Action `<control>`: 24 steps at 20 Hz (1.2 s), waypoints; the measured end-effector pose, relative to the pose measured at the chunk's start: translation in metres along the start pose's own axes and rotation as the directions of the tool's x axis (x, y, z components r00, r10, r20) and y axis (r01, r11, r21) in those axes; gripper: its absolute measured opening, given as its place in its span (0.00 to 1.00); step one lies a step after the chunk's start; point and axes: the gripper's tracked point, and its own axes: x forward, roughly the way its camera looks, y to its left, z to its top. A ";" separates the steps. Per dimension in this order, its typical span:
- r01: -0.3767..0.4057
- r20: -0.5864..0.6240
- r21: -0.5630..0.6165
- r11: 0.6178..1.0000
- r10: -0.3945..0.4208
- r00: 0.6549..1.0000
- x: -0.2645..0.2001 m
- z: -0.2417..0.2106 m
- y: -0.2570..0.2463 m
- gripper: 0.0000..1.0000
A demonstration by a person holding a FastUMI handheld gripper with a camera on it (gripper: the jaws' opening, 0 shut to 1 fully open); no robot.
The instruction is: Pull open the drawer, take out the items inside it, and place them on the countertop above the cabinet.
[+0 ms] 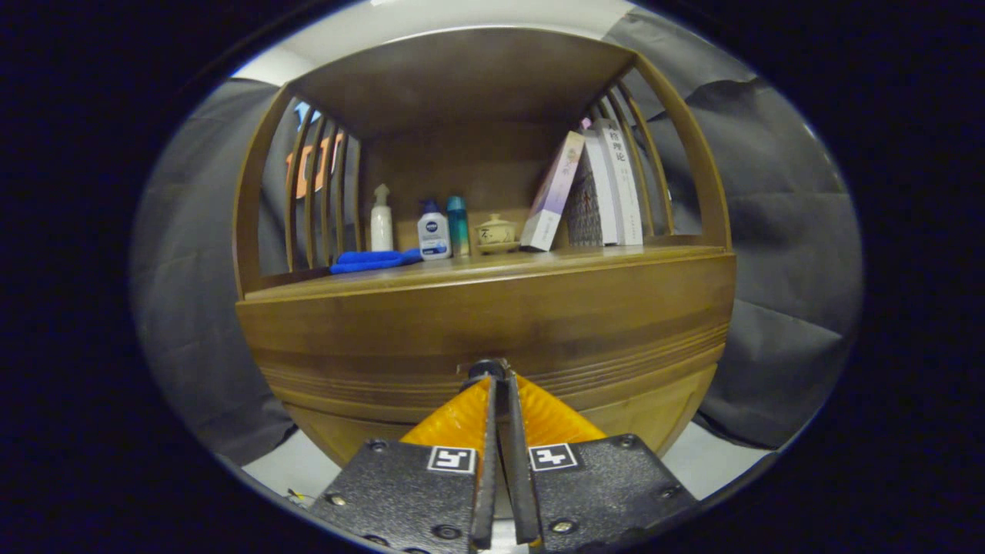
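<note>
A wooden cabinet stands straight ahead with its drawer front (616,338) facing me. A small dark knob (485,369) sits in the middle of that front. My gripper (497,382) has its two orange fingers (462,419) pressed together on the knob, with only a thin slit between them. The drawer front looks flush with the cabinet, and its inside is hidden. The countertop (539,265) lies just above the drawer, beyond my fingers.
On the countertop lie a blue cloth (369,260), a white bottle (381,219), a blue-capped bottle (434,231), a teal bottle (459,225), a lidded cup (496,231) and leaning books (596,192). Slatted sides (319,192) and a roof close in the shelf.
</note>
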 end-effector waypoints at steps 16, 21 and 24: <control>0.022 0.002 0.015 1.000 -0.022 1.000 0.004 -0.002 -0.003 0.57; 0.017 0.001 -0.006 1.000 -0.017 1.000 0.002 -0.003 -0.003 0.60; 0.005 -0.007 -0.024 1.000 -0.005 1.000 0.004 -0.004 -0.003 0.61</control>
